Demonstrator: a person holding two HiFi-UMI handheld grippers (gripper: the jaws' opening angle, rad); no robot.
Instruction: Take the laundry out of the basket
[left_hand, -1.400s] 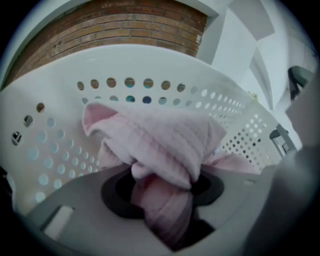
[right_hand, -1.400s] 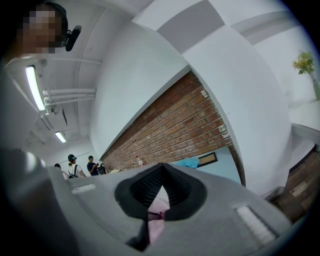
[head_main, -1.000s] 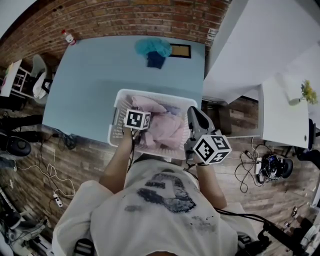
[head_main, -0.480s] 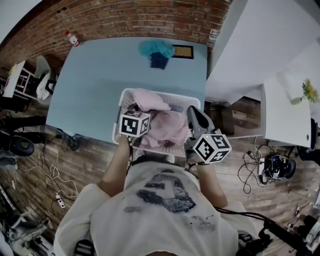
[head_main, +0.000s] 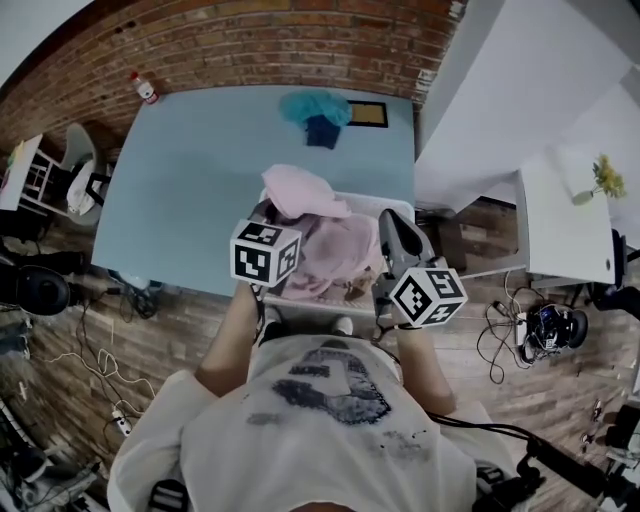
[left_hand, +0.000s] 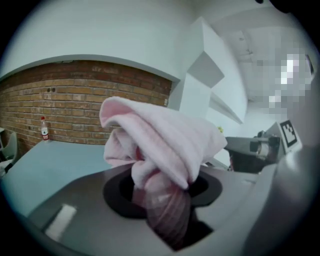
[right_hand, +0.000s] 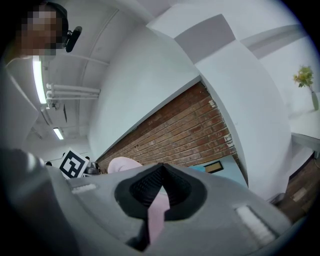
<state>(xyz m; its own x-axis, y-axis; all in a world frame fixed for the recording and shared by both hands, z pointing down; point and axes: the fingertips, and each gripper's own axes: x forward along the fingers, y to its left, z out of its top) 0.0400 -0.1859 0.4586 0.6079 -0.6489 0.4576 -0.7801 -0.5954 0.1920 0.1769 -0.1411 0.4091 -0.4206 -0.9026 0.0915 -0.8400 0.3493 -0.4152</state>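
Observation:
A white laundry basket (head_main: 398, 203) stands at the near edge of the light blue table (head_main: 190, 180), with pink laundry (head_main: 345, 255) piled in it. My left gripper (head_main: 278, 212) is shut on a pink towel (head_main: 300, 190) and holds it above the basket's left side. In the left gripper view the bunched towel (left_hand: 160, 145) drapes over the left gripper (left_hand: 162, 192) between its jaws. My right gripper (head_main: 392, 228) hangs over the basket's right side. In the right gripper view the right gripper (right_hand: 159, 175) has its pads closed on a thin strip of pink cloth (right_hand: 158, 212).
A teal cloth (head_main: 315, 104) and a dark blue item (head_main: 322, 131) lie at the table's far edge beside a brown framed mat (head_main: 367, 113). A small bottle (head_main: 145, 88) stands at the far left corner. A brick wall runs behind; cables litter the wooden floor.
My left gripper has risen with the pink towel, pulling it up out of the basket. The right gripper has hardly moved.

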